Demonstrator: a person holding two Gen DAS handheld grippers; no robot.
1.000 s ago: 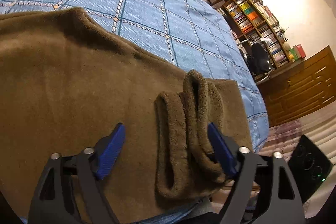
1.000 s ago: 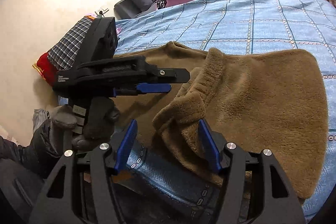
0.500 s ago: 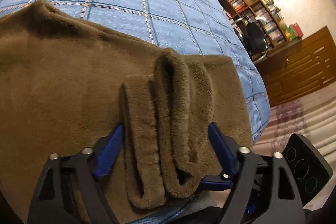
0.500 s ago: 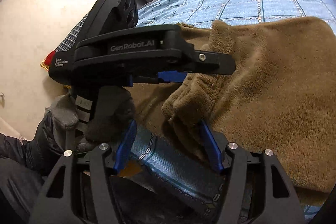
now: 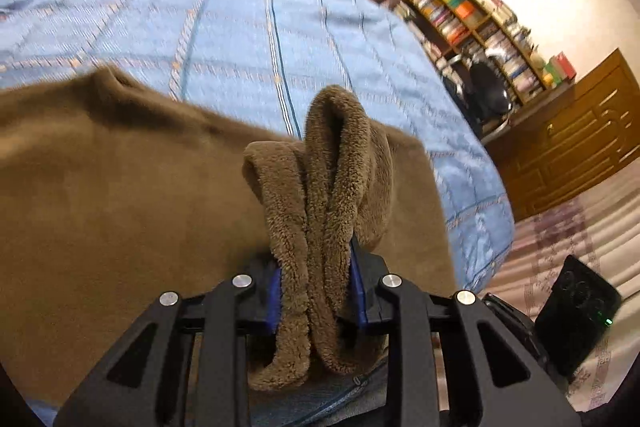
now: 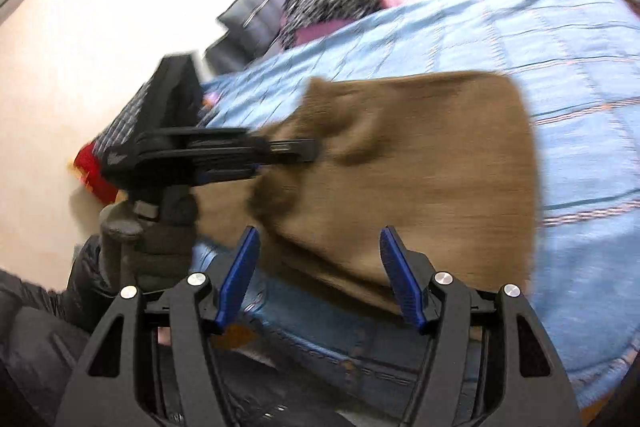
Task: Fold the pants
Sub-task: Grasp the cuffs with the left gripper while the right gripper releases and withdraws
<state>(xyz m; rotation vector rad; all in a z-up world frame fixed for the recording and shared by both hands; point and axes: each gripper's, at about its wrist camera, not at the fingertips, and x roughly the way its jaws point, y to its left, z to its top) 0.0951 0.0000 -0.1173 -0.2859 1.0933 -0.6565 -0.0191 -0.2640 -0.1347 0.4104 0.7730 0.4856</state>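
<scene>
Left claw (image 5: 316, 291) pinching bunched pants (image 5: 120, 207) hem, right claw (image 6: 320, 275) spread

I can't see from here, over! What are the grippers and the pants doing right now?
Left gripper shut on bunched pants edge. Right gripper open, empty, near the pants. Pants lying on blue bedspread. Nothing in the way.

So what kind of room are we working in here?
Most likely a bedroom at home: the brown pants lie on a bed with a blue quilt, pillows sit at its head, and a bookshelf lines the wall.
</scene>
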